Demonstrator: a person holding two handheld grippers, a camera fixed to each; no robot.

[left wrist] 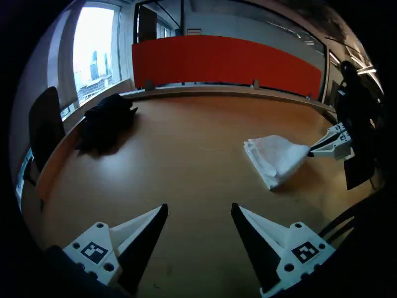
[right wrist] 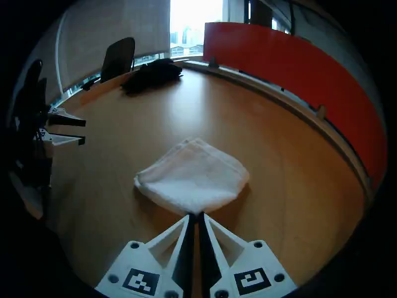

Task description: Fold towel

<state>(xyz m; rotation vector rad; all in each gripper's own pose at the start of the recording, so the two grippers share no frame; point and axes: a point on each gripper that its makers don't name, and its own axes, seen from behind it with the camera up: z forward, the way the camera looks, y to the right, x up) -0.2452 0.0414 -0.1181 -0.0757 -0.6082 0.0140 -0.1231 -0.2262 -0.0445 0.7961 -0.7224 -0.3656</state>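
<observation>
Where my right claw (right wrist: 197, 214) presses together, it pinches the near corner of the white towel (right wrist: 193, 176), folded into a thick square on the wooden table (right wrist: 278, 164). My left claw (left wrist: 199, 205) hangs spread over bare wood. Square black-and-white markers (left wrist: 94, 251) sit on its fingers (left wrist: 275, 241). A dark bundle (left wrist: 105, 121) lies near the far edge, well apart from the towel.

Curved wooden desk (left wrist: 188, 134), light brown top, raised lip along far edge. Folded white towel (left wrist: 274, 155) lies flat toward desk middle. Black bundle (left wrist: 105, 121) sits near far corner, well apart from towel.
</observation>
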